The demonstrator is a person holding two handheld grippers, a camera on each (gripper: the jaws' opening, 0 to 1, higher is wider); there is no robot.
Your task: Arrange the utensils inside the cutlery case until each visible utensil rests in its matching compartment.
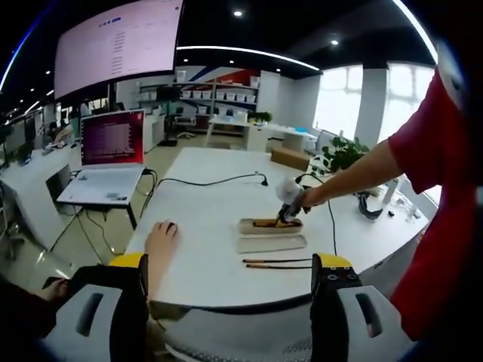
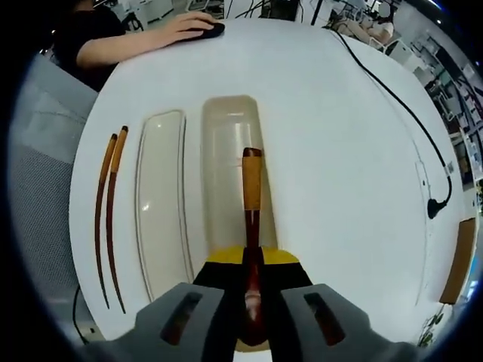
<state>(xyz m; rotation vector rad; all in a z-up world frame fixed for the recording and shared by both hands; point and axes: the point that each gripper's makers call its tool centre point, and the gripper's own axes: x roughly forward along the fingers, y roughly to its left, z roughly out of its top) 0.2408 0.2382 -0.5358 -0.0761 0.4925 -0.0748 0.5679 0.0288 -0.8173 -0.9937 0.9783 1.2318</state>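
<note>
The open cutlery case (image 2: 226, 143) lies on the white table (image 2: 339, 151), with its clear lid (image 2: 161, 196) beside it. My right gripper (image 2: 253, 260) is shut on a brown wooden utensil (image 2: 251, 181), whose lighter end reaches out over the case. A pair of brown chopsticks (image 2: 110, 211) lies on the table past the lid. In the left gripper view, the case (image 1: 256, 225), lid (image 1: 272, 243) and chopsticks (image 1: 275, 263) sit ahead, and the right gripper (image 1: 289, 213) hangs over the case. My left gripper (image 1: 230, 264) is open at the table's near edge, holding nothing.
A person's hand (image 1: 161, 240) rests on a dark mouse (image 2: 207, 30) at the table's side. A black cable (image 2: 400, 105) runs across the table to a plug (image 2: 432, 207). An open laptop (image 1: 109, 162) stands on a neighbouring desk. A red-sleeved arm (image 1: 362, 173) carries the right gripper.
</note>
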